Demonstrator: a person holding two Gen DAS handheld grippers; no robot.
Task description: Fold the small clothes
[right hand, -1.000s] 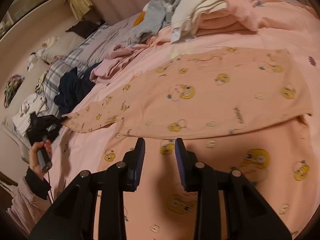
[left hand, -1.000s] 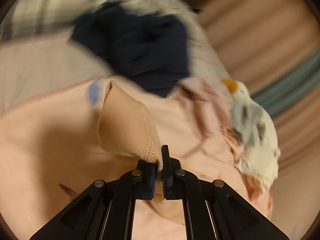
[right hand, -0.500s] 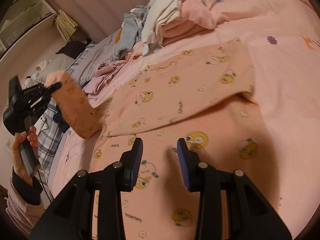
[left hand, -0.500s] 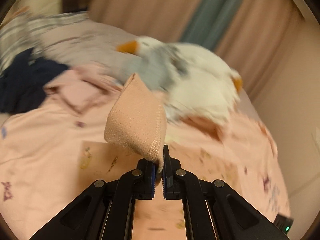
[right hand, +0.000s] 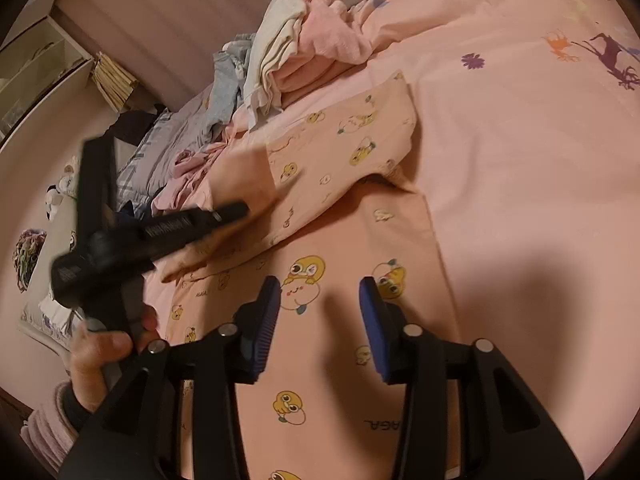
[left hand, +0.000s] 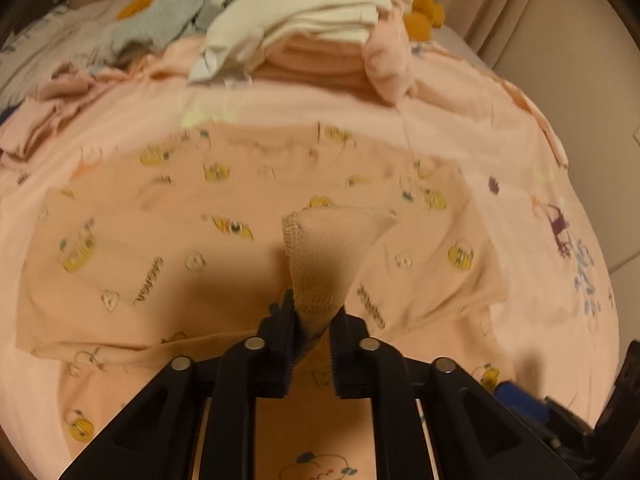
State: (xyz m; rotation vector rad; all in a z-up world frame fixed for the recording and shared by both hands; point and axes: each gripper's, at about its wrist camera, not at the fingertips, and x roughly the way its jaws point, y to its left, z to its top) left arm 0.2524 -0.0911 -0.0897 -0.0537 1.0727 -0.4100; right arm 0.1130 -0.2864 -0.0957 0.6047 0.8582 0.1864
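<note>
At the lower centre of the left wrist view, the left gripper (left hand: 311, 334) pinches a ribbed cuff (left hand: 326, 256) between its two fingers, the cuff standing up above the tips. It belongs to one peach printed garment (left hand: 248, 240), spread flat across the middle of the pink bedsheet (left hand: 520, 152). In the right wrist view, the right gripper (right hand: 318, 316) has its two blue-padded fingers spread apart, nothing between them, above the garment's lower part. One pile of clothes (left hand: 316, 20) sits at the top of the frame.
</note>
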